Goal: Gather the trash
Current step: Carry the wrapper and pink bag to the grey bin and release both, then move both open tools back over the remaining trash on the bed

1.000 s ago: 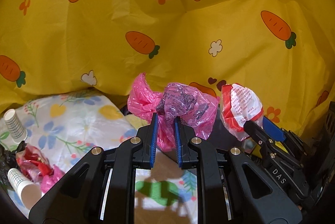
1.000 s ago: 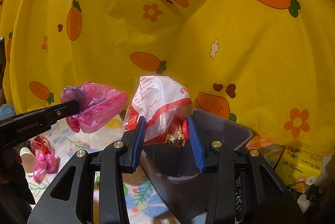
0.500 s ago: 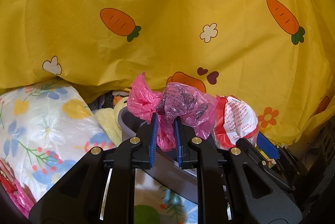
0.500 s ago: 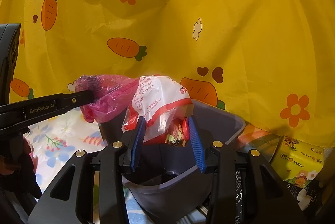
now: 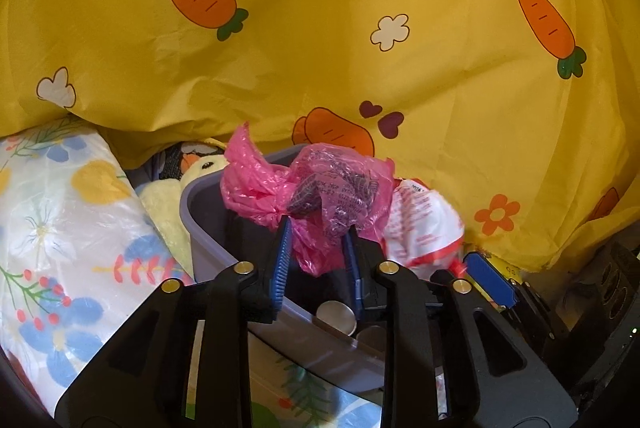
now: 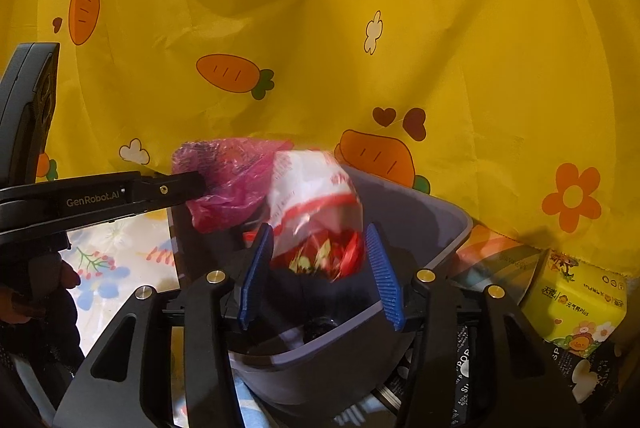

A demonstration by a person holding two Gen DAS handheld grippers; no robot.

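A crumpled pink plastic bag (image 5: 320, 188) hangs over the grey bin (image 5: 200, 196), between the fingers of my left gripper (image 5: 317, 228). Those jaws are opening, and the blue pads stand apart with the bag loose between them. A white and red plastic bag (image 6: 308, 188) sits over the same bin (image 6: 440, 212), between the pads of my right gripper (image 6: 319, 228). These jaws are also opening, and the bag looks blurred and clear of both pads. In the right wrist view my left gripper (image 6: 192, 184) reaches in from the left, and the pink bag (image 6: 228, 180) touches the white one.
A yellow carrot-print cloth (image 5: 320, 28) hangs close behind the bin. A floral cloth (image 5: 60, 228) and a yellow plush toy (image 5: 200, 168) lie to its left. A yellow tissue pack (image 6: 576, 304) stands at the right. Round discs (image 5: 336, 316) lie inside the bin.
Both grippers moved forward and down over the bin. Both pairs of jaws have spread wider, and the white and red bag now looks blurred between the right pads.
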